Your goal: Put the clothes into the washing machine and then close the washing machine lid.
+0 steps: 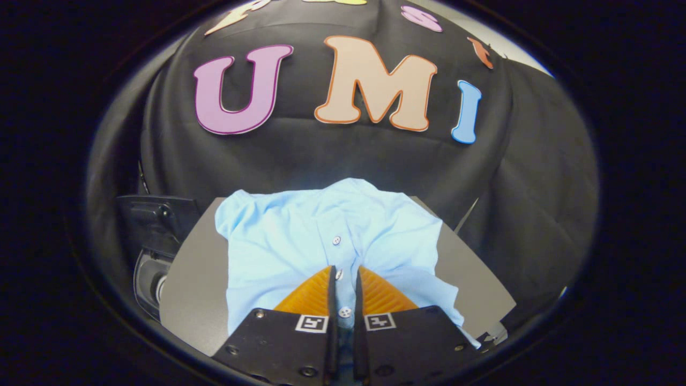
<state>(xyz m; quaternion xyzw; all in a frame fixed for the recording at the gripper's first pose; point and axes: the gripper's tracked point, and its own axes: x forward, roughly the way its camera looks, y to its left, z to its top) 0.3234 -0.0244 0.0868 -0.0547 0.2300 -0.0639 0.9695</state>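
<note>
On the gray table (198,279), a light blue shirt (278,241) lies flat. The gripper (343,276) is squeezed tight on the shirt's button strip, both orange fingers (308,295) pressing it. The thin cloth could slip out if lifted fast. At 9 o'clock sits a dark machine (155,241), maybe the washer. The table edge is near at 3 o'clock, with bare room on both sides.

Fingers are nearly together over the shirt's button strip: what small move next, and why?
Probably lift a little: the gripper looks closed on the button placket of the light blue polo shirt, which lies flat on the grey table; the dark washing machine sits beside the table.
</note>
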